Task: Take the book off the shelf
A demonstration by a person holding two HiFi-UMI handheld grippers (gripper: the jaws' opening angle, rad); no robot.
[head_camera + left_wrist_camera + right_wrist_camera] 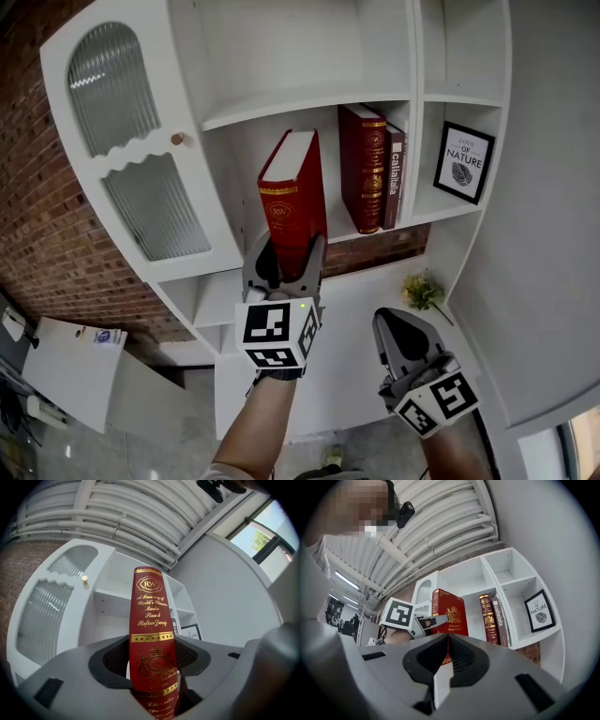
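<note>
In the head view, the left gripper [285,265] holds the thick red hardback book with gold lettering [293,199] by its lower end. The book leans in front of the middle bay of the white wooden shelf unit [281,111], apart from the two dark upright books [372,169] left on the board. Whether its upper end has fully cleared the bay is hard to judge from this angle. The right gripper [392,330] hangs lower and to the side, well clear of everything. In the left gripper view, the jaws are clamped across the low part of the spine, and most of the volume rises above them. In the right gripper view, the jaws are pressed together with nothing between them. The main risk is the grip point: with so much weight above the pads, a quick tilt could swing the book or slide it out. A sideways pull could also knock the standing books or the black-framed print [464,161].
</note>
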